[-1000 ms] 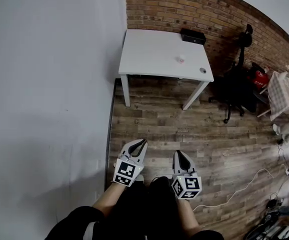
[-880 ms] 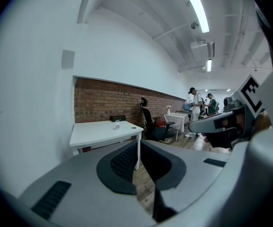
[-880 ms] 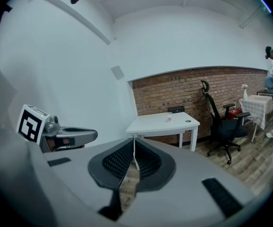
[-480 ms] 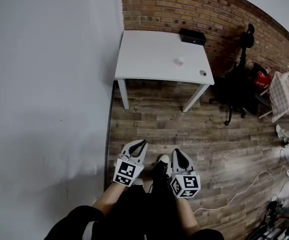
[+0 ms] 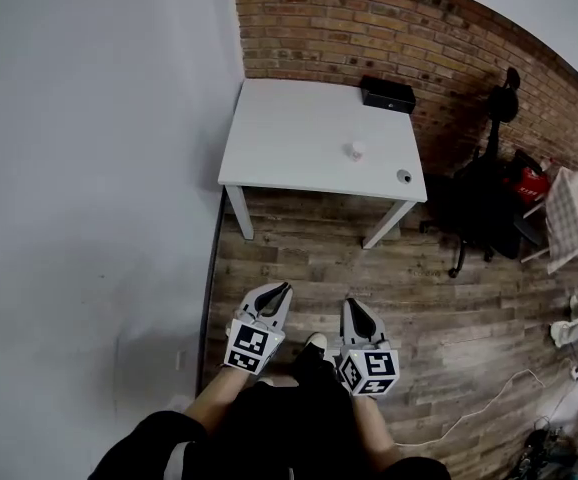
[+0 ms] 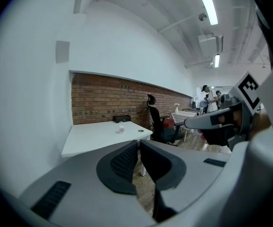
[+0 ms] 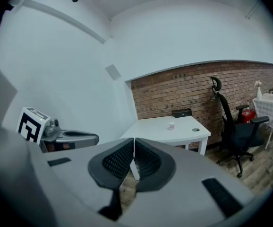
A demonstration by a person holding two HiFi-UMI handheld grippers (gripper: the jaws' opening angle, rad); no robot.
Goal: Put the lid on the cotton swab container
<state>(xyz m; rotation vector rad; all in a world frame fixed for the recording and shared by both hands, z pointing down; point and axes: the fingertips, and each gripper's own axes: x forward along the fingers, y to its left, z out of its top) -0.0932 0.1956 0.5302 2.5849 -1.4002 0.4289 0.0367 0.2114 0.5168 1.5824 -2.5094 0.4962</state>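
Left gripper [image 5: 283, 290] and right gripper [image 5: 353, 307], both closed and empty, point toward the far table [image 5: 289, 138]. The cotton swab container [image 5: 354, 151] stands upright there, well apart, in line with the right gripper. A dark disc, possibly the lid [image 5: 403, 176], lies to its right.

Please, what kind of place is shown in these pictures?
Probably an office or workroom: a white table stands against a brick wall, a black office chair is beside it, and the floor is wood planks.
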